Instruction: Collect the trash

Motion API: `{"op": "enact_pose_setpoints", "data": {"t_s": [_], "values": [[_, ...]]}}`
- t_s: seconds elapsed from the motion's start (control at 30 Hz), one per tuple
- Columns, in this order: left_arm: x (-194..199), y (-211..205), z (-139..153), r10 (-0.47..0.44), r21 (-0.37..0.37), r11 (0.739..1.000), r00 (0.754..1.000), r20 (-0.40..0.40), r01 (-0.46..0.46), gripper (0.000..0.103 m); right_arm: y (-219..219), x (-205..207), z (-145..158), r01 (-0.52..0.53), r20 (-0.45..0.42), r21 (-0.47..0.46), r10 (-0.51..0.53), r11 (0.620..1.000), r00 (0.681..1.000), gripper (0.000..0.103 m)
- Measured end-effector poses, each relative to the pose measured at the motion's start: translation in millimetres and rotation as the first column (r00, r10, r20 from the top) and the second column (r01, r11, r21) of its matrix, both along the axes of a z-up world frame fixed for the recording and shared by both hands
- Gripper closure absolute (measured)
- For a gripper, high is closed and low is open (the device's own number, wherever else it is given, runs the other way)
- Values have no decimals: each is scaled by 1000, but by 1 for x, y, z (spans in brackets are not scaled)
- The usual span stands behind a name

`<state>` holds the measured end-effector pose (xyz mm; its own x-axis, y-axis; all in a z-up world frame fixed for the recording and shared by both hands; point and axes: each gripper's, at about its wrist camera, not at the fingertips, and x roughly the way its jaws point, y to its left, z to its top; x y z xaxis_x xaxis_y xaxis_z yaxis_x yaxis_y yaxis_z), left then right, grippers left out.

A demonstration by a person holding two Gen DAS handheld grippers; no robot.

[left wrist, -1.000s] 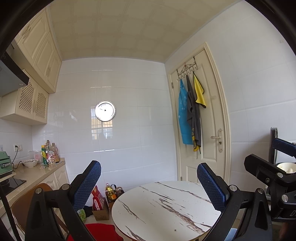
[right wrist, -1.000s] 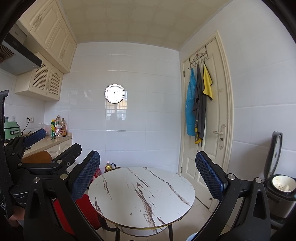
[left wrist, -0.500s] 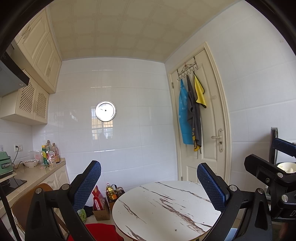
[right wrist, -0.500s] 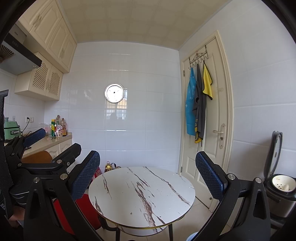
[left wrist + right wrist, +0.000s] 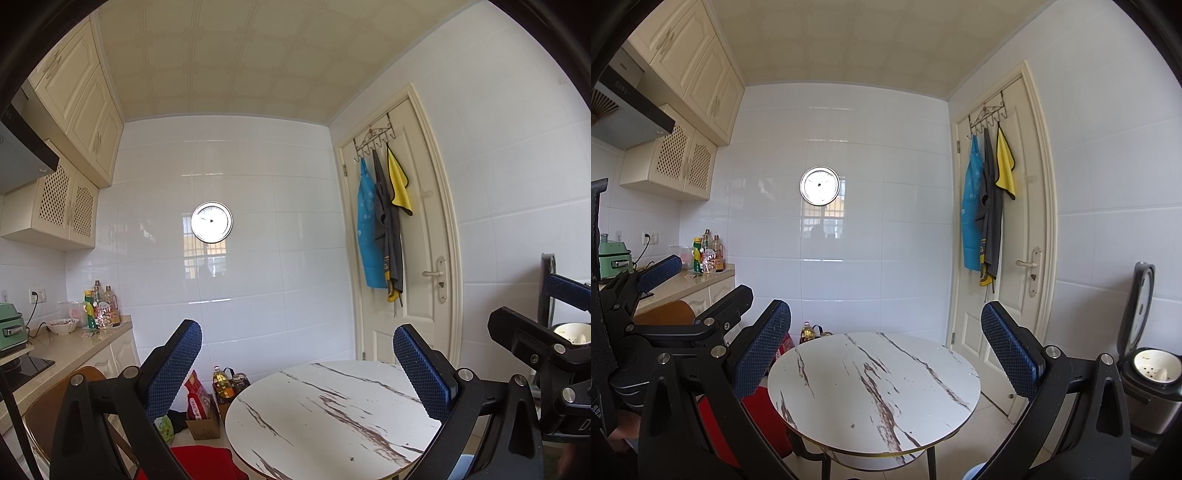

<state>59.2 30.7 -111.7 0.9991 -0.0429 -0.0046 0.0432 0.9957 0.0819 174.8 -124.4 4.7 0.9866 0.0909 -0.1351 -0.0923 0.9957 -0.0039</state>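
I count one round marble-patterned table (image 5: 871, 387) in front of me, with only two tiny dark specks (image 5: 853, 425) on its top; I cannot tell whether they are trash or marks. No other piece of trash shows clearly in either view.

On the white door (image 5: 1008, 236) three cloths hang from one hook rack: a blue apron (image 5: 971, 218), a grey one (image 5: 990, 221) and a yellow rag (image 5: 1004, 162). One round clock (image 5: 819, 185) sits on the tiled wall. On the counter (image 5: 74, 347) at left stands a cluster of bottles (image 5: 101, 306), about three or four, beside one bowl (image 5: 62, 326). One green appliance (image 5: 613, 254) stands further left. On the floor by the wall I see one oil bottle (image 5: 222, 382), one cardboard box (image 5: 201, 424) with a red bag in it, and one red cushion (image 5: 207, 461) on a chair. One open rice cooker (image 5: 1148, 376) stands at right.

My left gripper (image 5: 297, 369) is held level above the near edge of the table, both blue pads spread wide with nothing between them. My right gripper (image 5: 886, 354) is posed the same way, just beside it, fingers wide apart and holding nothing; its view catches the left gripper's body at the left edge.
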Motion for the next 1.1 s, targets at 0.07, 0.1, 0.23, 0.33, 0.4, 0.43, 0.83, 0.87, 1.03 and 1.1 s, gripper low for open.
{"op": "enact_pose_setpoints", "data": {"t_s": [0.07,0.1,0.23,0.33,0.4,0.43,0.83,0.87,1.03,1.1], "values": [[1,2,0,0,-1,1000,1000,1,0,0,0,0,0,1,1,0,-1,1000,1000,0],[0,2,0,-1,0,1000,1000,1,1,1,0,0,0,1,2,1,-1,1000,1000,0],[0,3,0,-2,0,1000,1000,1,2,1,0,0,0,0,1,1,0,1000,1000,0],[0,6,-2,-2,0,1000,1000,2,2,0,0,0,0,0,0,0,0,1000,1000,0],[0,6,-1,-2,0,1000,1000,2,2,0,0,0,0,1,0,0,-1,1000,1000,0],[0,6,-2,-3,0,1000,1000,2,3,1,0,0,0,-1,1,0,1,1000,1000,0],[6,23,-1,-7,-1,1000,1000,-2,7,0,-1,1,2,-8,-5,-2,8,1000,1000,0],[7,24,0,-8,-1,1000,1000,-2,8,0,-2,2,2,-9,-5,-3,9,1000,1000,0],[8,26,0,-10,-1,1000,1000,-4,10,1,-1,2,2,-8,-5,-3,8,1000,1000,0],[8,27,0,-8,-2,1000,1000,-6,8,0,-1,2,2,-9,-6,-3,9,1000,1000,0]]}}
